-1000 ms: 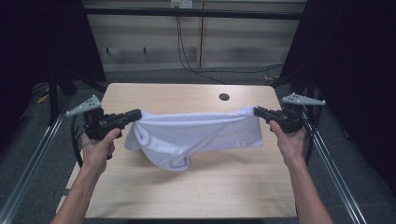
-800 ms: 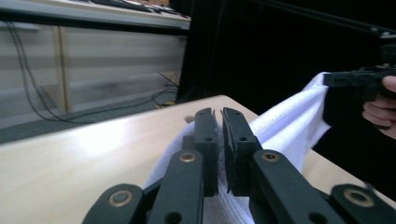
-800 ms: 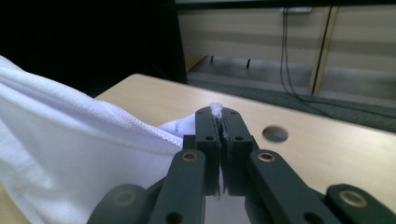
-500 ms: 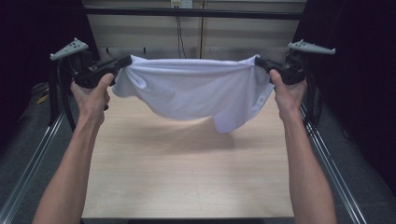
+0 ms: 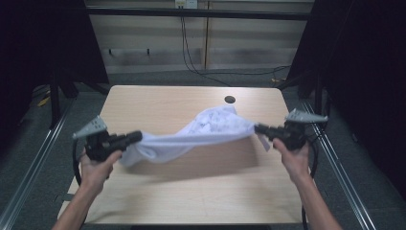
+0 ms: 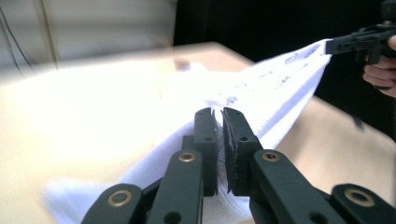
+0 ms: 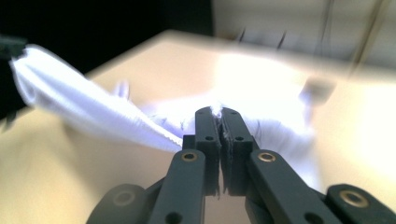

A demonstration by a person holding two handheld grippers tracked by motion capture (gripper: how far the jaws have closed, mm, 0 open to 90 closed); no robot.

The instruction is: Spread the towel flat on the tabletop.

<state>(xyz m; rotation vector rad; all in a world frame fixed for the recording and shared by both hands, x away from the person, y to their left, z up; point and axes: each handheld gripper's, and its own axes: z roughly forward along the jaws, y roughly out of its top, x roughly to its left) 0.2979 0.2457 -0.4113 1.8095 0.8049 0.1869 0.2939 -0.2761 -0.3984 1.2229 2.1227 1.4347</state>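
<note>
1. White cloth (image 5: 201,134): slung in the air above the table (image 5: 191,196), between both grippers; soft, light, billowy (best gripped at its edges).
2. Left gripper (image 5: 134,137): jaws clamped on one end.
3. Right gripper (image 5: 258,128): jaws pinching the other end.

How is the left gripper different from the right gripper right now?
The left gripper sits nearer the person's edge of the table; the right gripper sits farther up. The white cloth droops beside the left gripper but puffs up near the right gripper. Both are clamped shut on the cloth.
</note>
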